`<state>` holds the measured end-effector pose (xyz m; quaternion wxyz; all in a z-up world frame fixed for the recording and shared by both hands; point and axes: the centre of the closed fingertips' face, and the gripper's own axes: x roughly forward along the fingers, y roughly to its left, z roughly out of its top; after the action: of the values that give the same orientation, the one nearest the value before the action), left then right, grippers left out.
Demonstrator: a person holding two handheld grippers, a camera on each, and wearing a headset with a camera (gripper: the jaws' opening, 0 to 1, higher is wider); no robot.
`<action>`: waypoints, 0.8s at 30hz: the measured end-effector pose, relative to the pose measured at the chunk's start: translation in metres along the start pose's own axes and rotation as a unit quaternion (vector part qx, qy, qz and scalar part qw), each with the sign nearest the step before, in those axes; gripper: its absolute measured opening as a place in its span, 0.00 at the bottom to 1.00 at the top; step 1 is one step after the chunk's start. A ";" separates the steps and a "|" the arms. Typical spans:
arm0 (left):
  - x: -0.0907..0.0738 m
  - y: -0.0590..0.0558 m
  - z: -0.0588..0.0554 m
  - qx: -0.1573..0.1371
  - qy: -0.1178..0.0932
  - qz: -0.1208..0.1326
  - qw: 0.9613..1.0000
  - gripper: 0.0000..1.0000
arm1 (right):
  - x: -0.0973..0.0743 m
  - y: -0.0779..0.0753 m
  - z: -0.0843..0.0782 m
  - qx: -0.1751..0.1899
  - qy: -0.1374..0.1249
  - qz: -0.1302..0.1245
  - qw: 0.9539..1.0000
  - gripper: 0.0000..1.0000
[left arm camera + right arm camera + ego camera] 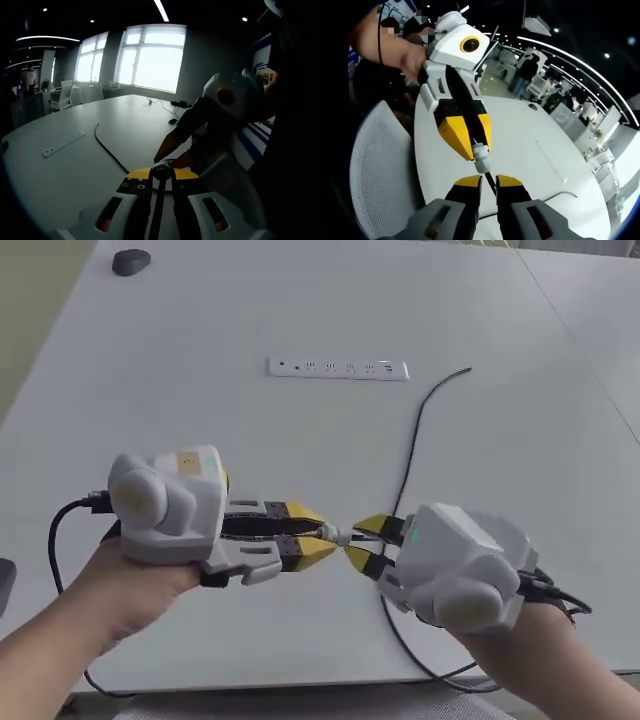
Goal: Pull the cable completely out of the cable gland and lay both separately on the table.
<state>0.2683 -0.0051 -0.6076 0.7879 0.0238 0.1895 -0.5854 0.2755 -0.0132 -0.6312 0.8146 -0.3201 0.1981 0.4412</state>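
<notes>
A white counter (250, 310) stretches away. A white power strip (338, 368) lies flat near its middle. A dark computer mouse (131, 261) sits at the far left corner, well apart from the strip. Beside the counter stands a white mesh-backed chair (380, 175). Large bright windows (150, 60) line the far wall.
</notes>
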 end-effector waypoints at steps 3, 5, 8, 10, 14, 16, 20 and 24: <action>0.000 -0.001 0.000 -0.001 0.001 -0.001 1.000 0.15 | 0.000 0.000 0.000 -0.005 0.002 -0.002 1.000 0.04; 0.001 -0.001 0.000 0.000 0.001 -0.002 1.000 0.15 | -0.001 -0.002 0.000 -0.003 0.000 -0.004 1.000 0.03; 0.001 -0.002 0.000 0.002 0.001 -0.003 1.000 0.15 | -0.002 -0.002 -0.001 0.003 -0.002 -0.004 1.000 0.02; 0.002 -0.003 0.000 0.002 0.001 -0.004 1.000 0.15 | -0.003 -0.002 -0.002 0.005 -0.003 -0.003 1.000 0.02; 0.003 -0.003 0.001 0.005 0.002 -0.005 1.000 0.15 | -0.004 -0.004 -0.003 0.026 -0.006 -0.004 1.000 0.02; 0.002 -0.002 0.002 0.006 0.000 -0.006 1.000 0.15 | -0.004 -0.008 -0.010 0.036 0.004 -0.009 0.999 0.01; 0.002 -0.003 0.002 0.006 -0.002 -0.007 1.000 0.15 | -0.005 -0.011 -0.016 0.061 0.005 -0.010 0.998 0.01; 0.001 -0.002 0.003 0.004 -0.005 -0.006 1.000 0.15 | -0.005 -0.013 -0.019 0.082 0.007 -0.011 0.997 0.01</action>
<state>0.2674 -0.0077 -0.6053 0.7855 0.0232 0.1832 -0.5907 0.2833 -0.0353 -0.6372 0.8414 -0.2571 0.2357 0.4127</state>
